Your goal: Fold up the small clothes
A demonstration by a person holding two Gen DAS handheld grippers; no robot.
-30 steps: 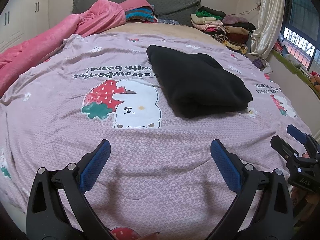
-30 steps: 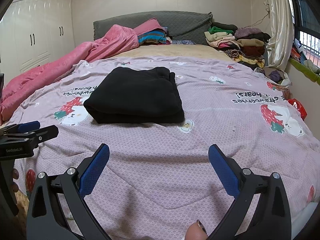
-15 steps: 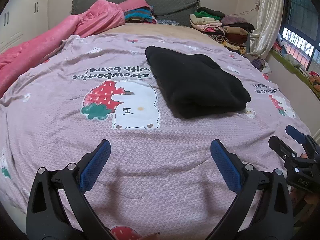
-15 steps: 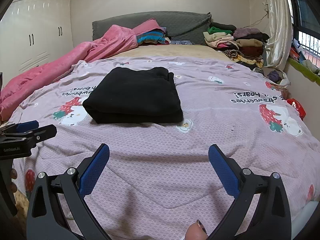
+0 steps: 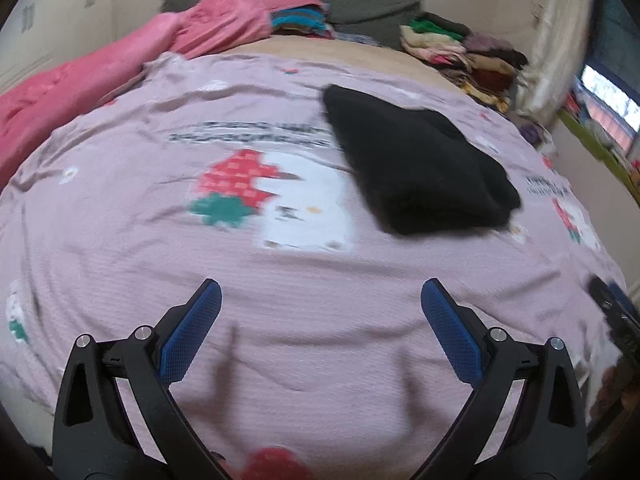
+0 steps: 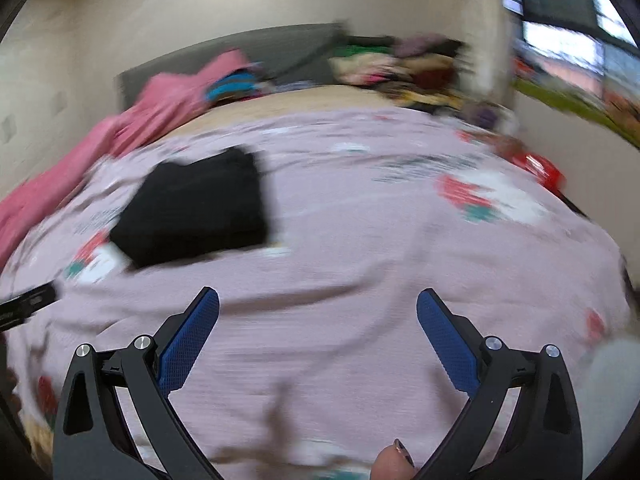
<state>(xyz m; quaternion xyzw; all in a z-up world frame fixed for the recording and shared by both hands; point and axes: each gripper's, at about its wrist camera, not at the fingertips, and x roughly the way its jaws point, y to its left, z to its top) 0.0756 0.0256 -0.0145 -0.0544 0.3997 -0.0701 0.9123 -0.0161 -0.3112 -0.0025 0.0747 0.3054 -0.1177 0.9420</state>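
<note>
Black garment [image 5: 420, 164] lies already folded into a thick rectangle on the pink bedspread [image 5: 140, 240], toward the middle of the bed and well apart from both tools. Left claw [image 5: 320, 324] and right claw [image 6: 318, 322] are both spread wide, pinching nothing. This piece looks finished; the next move probably calls for fetching another item from the clothes pile [image 5: 460, 52] by the headboard
</note>
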